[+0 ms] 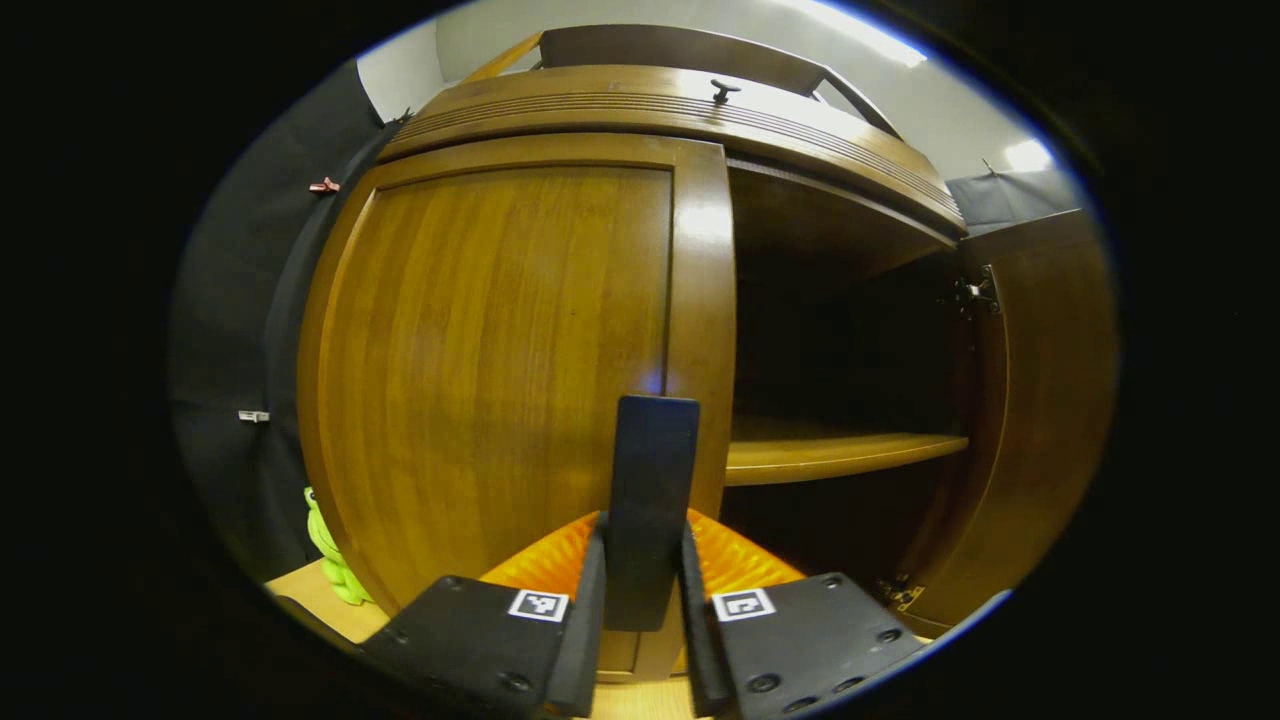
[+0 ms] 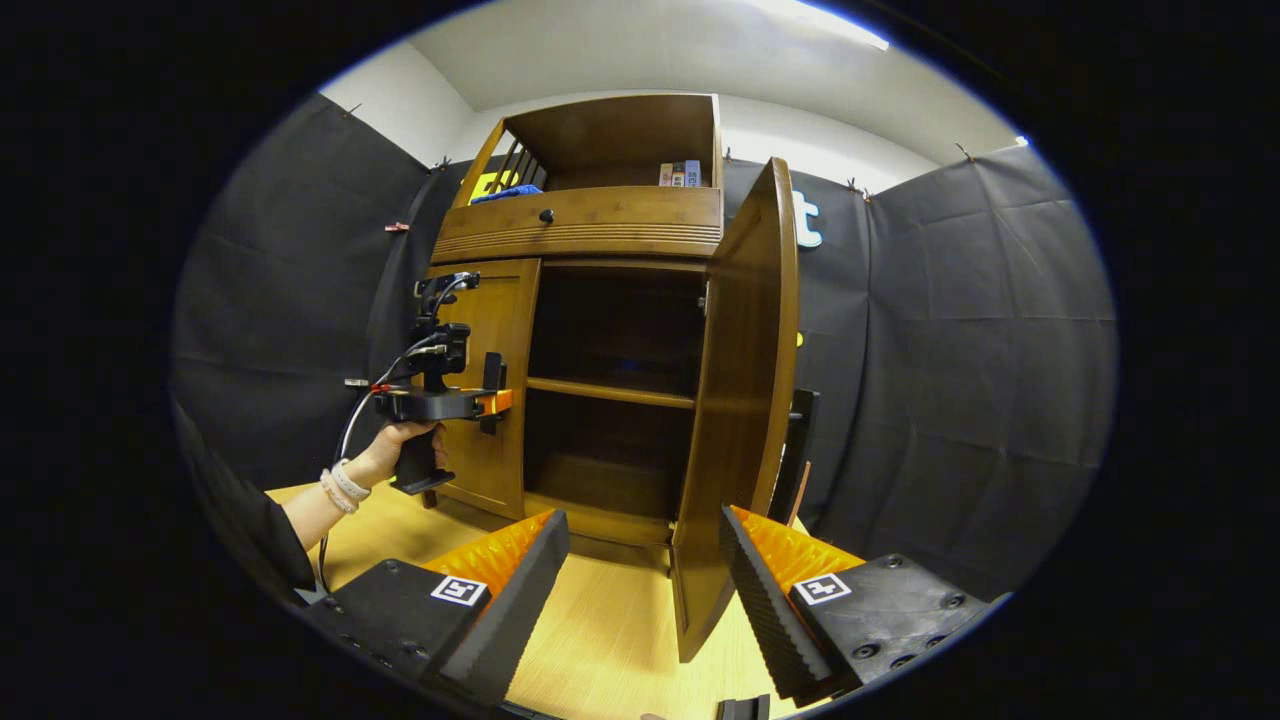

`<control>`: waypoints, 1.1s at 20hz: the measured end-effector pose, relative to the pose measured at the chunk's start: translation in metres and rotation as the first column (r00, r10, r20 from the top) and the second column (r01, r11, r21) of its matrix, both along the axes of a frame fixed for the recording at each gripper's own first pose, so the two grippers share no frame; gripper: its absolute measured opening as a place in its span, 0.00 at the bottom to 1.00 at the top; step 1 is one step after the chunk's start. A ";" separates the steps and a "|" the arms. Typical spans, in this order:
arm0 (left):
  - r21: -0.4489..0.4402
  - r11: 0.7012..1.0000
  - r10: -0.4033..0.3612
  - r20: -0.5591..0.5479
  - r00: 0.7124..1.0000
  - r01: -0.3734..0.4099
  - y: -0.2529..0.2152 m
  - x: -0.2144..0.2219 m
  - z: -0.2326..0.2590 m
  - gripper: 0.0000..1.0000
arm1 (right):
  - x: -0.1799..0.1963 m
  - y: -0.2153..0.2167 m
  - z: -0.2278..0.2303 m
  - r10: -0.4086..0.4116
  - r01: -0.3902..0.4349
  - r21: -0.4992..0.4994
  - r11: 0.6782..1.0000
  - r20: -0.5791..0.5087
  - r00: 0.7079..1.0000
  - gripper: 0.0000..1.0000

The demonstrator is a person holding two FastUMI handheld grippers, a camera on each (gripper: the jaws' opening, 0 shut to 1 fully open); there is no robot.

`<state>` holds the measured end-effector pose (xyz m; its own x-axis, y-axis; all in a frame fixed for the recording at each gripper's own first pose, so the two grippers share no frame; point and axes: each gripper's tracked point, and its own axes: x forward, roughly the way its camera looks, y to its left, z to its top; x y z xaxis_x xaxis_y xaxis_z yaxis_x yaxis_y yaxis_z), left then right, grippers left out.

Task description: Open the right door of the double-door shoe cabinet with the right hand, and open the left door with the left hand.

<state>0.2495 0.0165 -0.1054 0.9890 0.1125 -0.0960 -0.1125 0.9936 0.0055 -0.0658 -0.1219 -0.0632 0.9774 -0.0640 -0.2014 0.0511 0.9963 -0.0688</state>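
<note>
gripping left door handle (image 1: 650,500), right door (image 2: 740,400) open, wooden floor (image 2: 610,640)

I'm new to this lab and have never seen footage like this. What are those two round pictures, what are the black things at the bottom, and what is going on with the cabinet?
Each picture comes from a camera riding on a handheld gripper; a person holds one in each hand. The black parts at the bottom are that gripper's own two fingers.

In the left gripper view, the left gripper is shut on the handle of the left door, which looks closed. The right gripper view shows the same gripper from farther off, with the person's hand holding it.

The right gripper is open and holds nothing. The right door already stands open, showing a shelf inside. The cabinet stands on a light wooden floor.
</note>
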 end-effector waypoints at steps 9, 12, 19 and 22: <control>-0.009 1.000 -0.029 -0.023 0.999 0.029 -0.001 -0.021 0.001 0.31 | -0.016 -0.007 0.004 -0.067 0.067 -0.042 0.997 0.009 0.998 0.95; -0.022 0.998 -0.051 -0.032 0.998 0.050 0.000 -0.040 0.002 0.29 | -0.017 0.001 0.004 -0.058 0.058 -0.026 0.998 0.004 0.998 0.95; -0.015 0.996 -0.083 -0.051 0.995 0.082 0.004 -0.072 0.005 0.31 | -0.022 0.019 0.006 -0.035 0.035 -0.007 0.999 -0.005 0.999 0.95; -0.021 0.994 -0.104 -0.067 0.992 0.103 0.008 -0.089 0.007 0.32 | -0.020 0.025 0.009 -0.024 0.024 -0.026 0.999 0.013 1.000 0.95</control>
<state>0.1603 0.0241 -0.0987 0.9864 0.0077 -0.1639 -0.0090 0.9999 -0.0077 -0.0862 -0.0969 -0.0540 0.9780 -0.0928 -0.1867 0.0763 0.9927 -0.0937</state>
